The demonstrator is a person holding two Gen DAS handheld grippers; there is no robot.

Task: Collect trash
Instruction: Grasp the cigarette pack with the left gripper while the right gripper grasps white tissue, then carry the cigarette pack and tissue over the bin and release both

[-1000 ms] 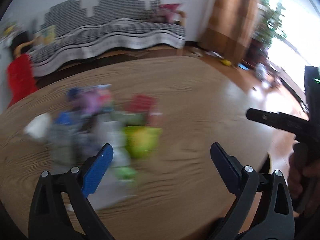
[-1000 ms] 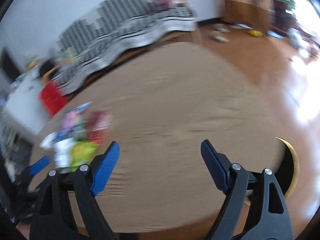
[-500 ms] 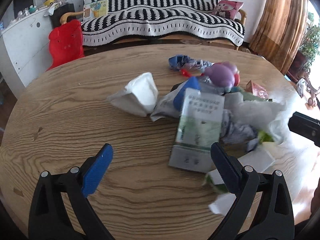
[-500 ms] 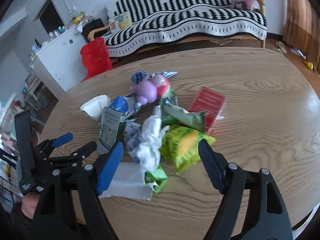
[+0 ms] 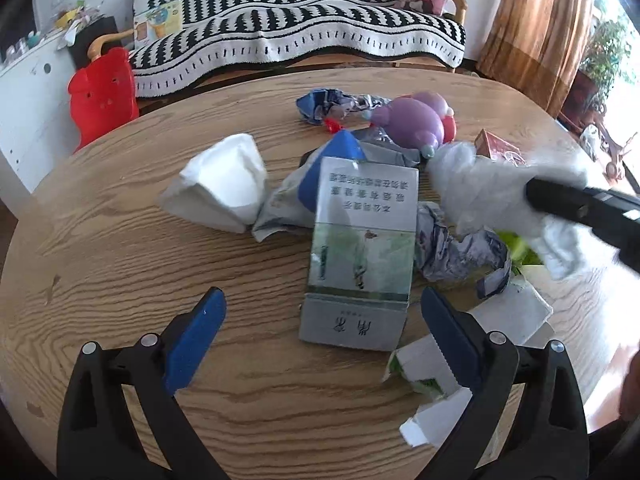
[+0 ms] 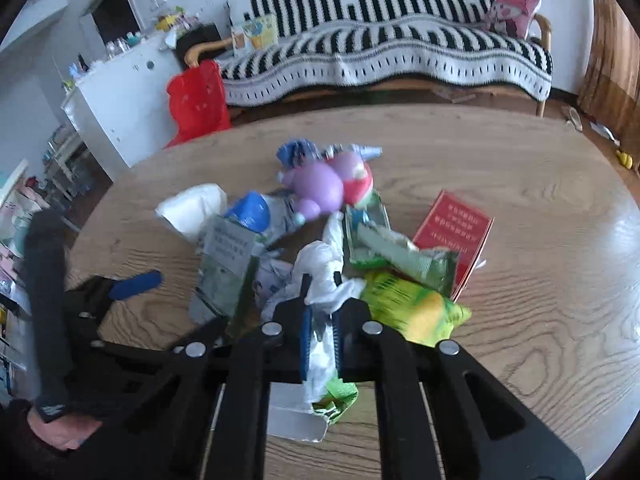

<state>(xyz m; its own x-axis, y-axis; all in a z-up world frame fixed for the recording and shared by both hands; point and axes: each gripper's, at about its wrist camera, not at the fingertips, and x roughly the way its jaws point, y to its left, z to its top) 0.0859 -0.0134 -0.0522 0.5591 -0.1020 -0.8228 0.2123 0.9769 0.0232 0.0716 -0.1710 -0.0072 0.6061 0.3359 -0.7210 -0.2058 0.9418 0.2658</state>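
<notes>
A heap of trash lies on the round wooden table (image 5: 120, 264). My right gripper (image 6: 320, 312) is shut on a crumpled white plastic bag (image 6: 320, 268), which also shows in the left wrist view (image 5: 492, 196). My left gripper (image 5: 324, 312) is open and empty, its jaws either side of the near end of a grey-green carton (image 5: 360, 248). The heap also holds a white tissue wad (image 5: 224, 184), a purple toy (image 5: 412, 124), a blue crumpled wrapper (image 5: 320, 104), a yellow-green snack bag (image 6: 412, 308) and a red box (image 6: 452, 228).
A striped sofa (image 5: 300, 40) stands behind the table. A red plastic chair (image 5: 104, 92) and a white cabinet (image 6: 120, 92) are at the left. Brown curtains (image 5: 536, 28) hang at the right. Torn white and green packaging (image 5: 432, 376) lies near the table's front edge.
Both grippers have swung from the bare side of the table to the trash heap. My right gripper has shut on the white plastic bag. My left gripper has moved closer to the carton.
</notes>
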